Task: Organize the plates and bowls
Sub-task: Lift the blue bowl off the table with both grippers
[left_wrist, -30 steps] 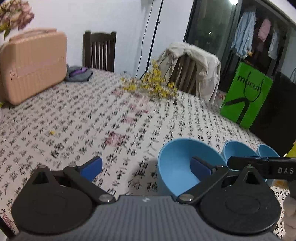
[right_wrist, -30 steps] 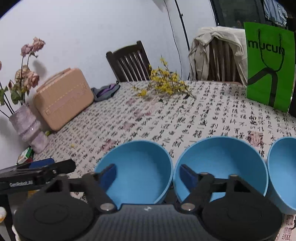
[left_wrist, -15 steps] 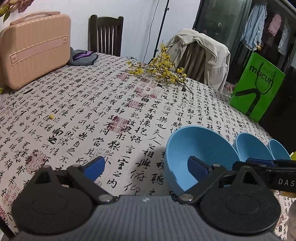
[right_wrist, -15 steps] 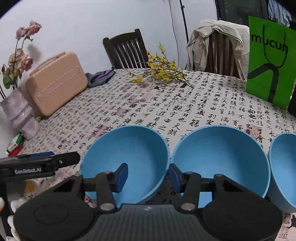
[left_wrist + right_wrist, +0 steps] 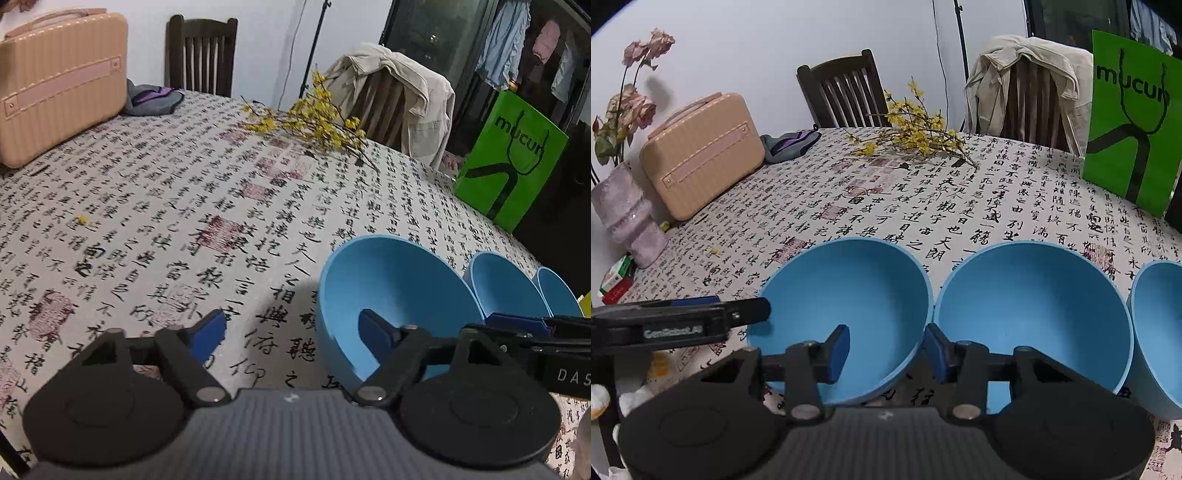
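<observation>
Right gripper (image 5: pixel 884 350): blue-padded fingers part-open, straddling the near right rim of the left bowl (image 5: pixel 846 295), one pad inside the cavity, the other outside in the gap toward the middle bowl (image 5: pixel 1034 314). Contact between pads and rim cannot be judged; nothing is visibly clamped.

Left gripper (image 5: pixel 291 332): fingers spread wide, holding nothing. Its right pad sits within the left bowl (image 5: pixel 391 288); its left pad hangs over bare tablecloth (image 5: pixel 184 206).

Bowls: three, matte light blue, smooth, hemispherical, thin-rimmed, all with nothing inside them. They stand in a row along the near table edge, with the row's long axis running left to right. Left and middle bowls are nearly touching at the rims. The right bowl (image 5: pixel 1160 332) is partly cut off by the frame. All openings face up.

Surroundings: cream tablecloth printed with black calligraphy and red seal stamps. Farther back lie a ribbed peach hard-shell case (image 5: pixel 701 155), yellow flower sprigs (image 5: pixel 916 136), and a green paper bag (image 5: pixel 1134 114) standing upright.
</observation>
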